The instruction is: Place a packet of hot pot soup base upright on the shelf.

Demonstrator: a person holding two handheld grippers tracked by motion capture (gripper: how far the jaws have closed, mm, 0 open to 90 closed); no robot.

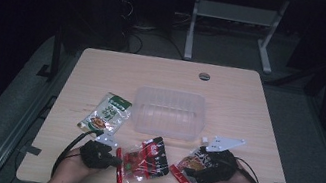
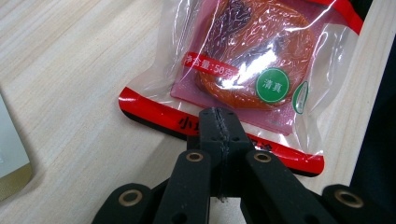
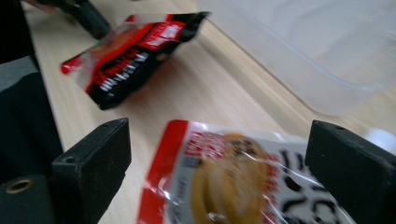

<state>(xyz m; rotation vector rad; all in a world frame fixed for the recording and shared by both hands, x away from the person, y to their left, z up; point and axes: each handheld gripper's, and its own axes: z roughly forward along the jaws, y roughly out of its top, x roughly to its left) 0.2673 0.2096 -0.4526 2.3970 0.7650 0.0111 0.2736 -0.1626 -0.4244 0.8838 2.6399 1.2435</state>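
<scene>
A red and clear snack packet (image 1: 144,159) (image 2: 247,70) lies near the table's front edge, with an orange piece inside. My left gripper (image 1: 115,161) (image 2: 217,123) is shut, its tips over the packet's red sealed edge. I cannot tell whether film is pinched between them. A second red and black packet (image 1: 183,170) (image 3: 233,186) lies to the right. My right gripper (image 1: 196,164) (image 3: 222,140) is open, one jaw standing clear of this packet on each side. The right gripper view also has the first packet (image 3: 130,51) and the left gripper (image 3: 88,16) farther off.
A clear plastic container (image 1: 173,93) (image 3: 303,70) stands in the middle of the wooden table (image 1: 248,111), just behind the packets. A green and white packet (image 1: 106,112) (image 2: 9,154) lies left of it. Both forearms come in over the front edge.
</scene>
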